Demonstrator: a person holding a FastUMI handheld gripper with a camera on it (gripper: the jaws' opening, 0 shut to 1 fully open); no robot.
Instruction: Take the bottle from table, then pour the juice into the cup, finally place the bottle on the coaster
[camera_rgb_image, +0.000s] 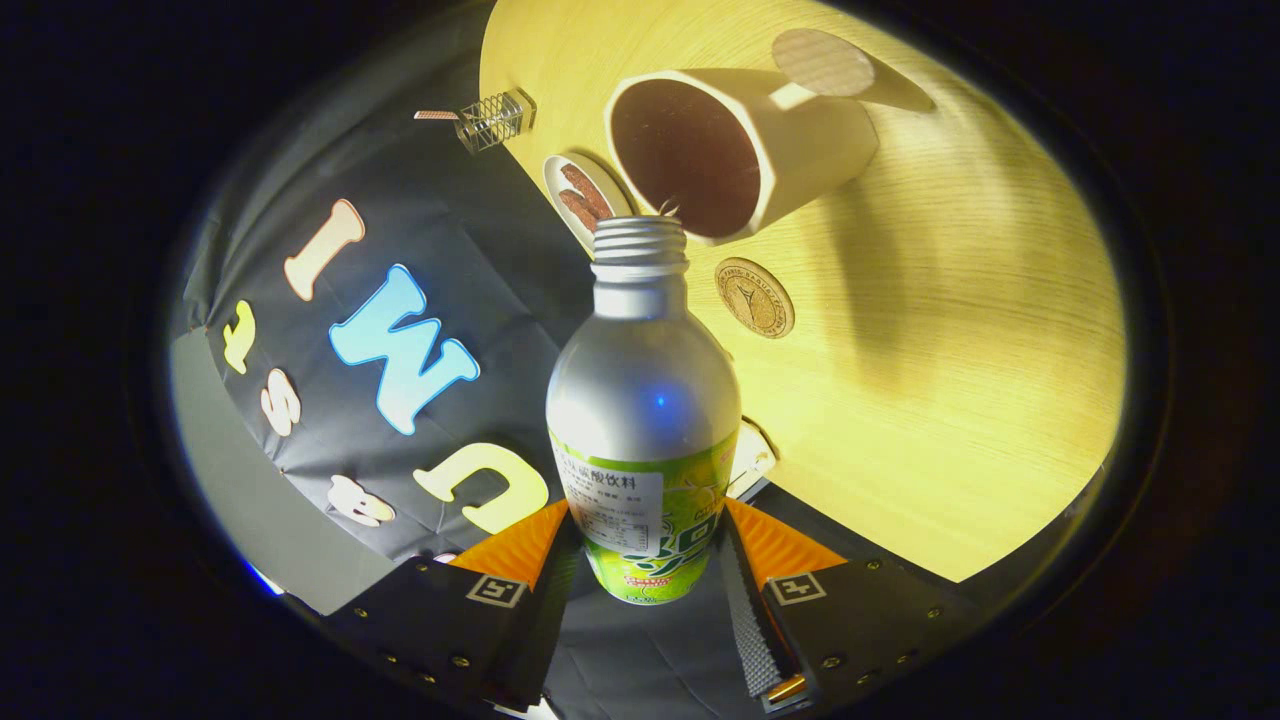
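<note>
Gripper (640, 545) clamped the bottle (642, 420) between both fingers; its open mouth was tipped toward the cup (735, 150) just beyond.

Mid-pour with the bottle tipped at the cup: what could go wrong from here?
1. The bottle mouth sits near the cup rim, not over its middle, so juice may run down the outside onto the table.
2. The gripper fingers hold only the bottle's base; the smooth metal might twist or slip.
3. The small plate beside the cup could catch splashes.
</note>
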